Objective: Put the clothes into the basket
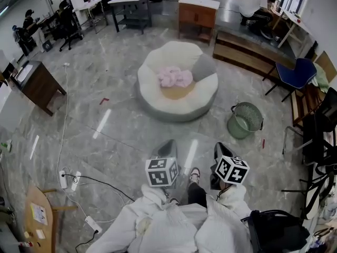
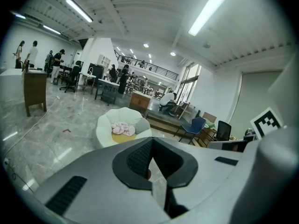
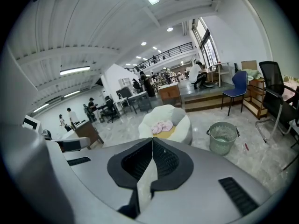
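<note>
A bundle of pink clothes (image 1: pixel 175 77) lies on a round white beanbag seat (image 1: pixel 158 96), next to a grey cushion (image 1: pixel 203 66). To the seat's right, a green mesh basket (image 1: pixel 245 120) stands on the floor. Low in the head view, my left gripper (image 1: pixel 167 144) and right gripper (image 1: pixel 221 147) are well short of the seat, and both point toward it. In the left gripper view, the left gripper (image 2: pixel 151 141) is shut and empty, with the pink clothes (image 2: pixel 122 128) far ahead. The right gripper (image 3: pixel 153 139) is also shut on nothing, and its view shows the clothes (image 3: pixel 162 126) and the basket (image 3: pixel 223 136).
A wooden cabinet (image 1: pixel 197 15) and a low wooden platform (image 1: pixel 247 54) stand behind the seat. A blue chair (image 1: pixel 295 74) is at the right and a black chair (image 1: pixel 276 231) at the lower right. A brown desk (image 1: pixel 38 86) and floor cables with power strips (image 1: pixel 68 179) are on the left.
</note>
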### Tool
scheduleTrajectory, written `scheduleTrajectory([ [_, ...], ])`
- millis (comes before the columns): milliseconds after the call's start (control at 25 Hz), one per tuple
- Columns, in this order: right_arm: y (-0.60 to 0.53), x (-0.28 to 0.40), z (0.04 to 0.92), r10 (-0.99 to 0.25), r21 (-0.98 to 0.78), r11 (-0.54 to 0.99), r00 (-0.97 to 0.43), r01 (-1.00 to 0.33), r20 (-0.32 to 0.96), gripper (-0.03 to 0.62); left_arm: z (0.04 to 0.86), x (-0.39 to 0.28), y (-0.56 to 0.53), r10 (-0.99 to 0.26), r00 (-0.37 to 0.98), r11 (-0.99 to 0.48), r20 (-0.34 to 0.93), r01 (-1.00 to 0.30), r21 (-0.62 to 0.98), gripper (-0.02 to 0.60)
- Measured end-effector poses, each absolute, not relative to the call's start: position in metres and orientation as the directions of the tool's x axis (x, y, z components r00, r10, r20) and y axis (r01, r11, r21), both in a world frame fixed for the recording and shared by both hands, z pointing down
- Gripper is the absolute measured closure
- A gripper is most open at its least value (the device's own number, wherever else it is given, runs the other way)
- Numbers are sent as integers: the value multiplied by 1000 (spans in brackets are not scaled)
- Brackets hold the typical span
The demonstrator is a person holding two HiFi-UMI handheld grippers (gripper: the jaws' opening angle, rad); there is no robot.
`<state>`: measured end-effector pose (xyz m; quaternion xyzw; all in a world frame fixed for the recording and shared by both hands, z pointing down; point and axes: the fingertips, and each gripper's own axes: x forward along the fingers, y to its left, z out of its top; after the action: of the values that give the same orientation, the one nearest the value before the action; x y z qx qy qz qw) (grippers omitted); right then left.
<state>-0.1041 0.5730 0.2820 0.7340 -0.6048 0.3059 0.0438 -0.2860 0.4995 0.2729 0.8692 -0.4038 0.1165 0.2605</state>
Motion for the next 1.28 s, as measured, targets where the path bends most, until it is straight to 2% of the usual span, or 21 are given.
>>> scheduleTrajectory([
  [360, 494, -61, 284, -856, -309, -231, 41, -922, 516, 569, 269, -241, 425, -663, 625, -515, 413, -781, 354, 577],
  [840, 399, 28, 286, -846, -299, -193, 5, -935, 534, 569, 268, -141, 331, -663, 623, -511, 415, -782, 357, 577],
  [1280, 377, 105, 303, -823, -311, -257, 38, -915, 567, 569, 280, -59, 299, -612, 661, -559, 434, -750, 354, 577],
])
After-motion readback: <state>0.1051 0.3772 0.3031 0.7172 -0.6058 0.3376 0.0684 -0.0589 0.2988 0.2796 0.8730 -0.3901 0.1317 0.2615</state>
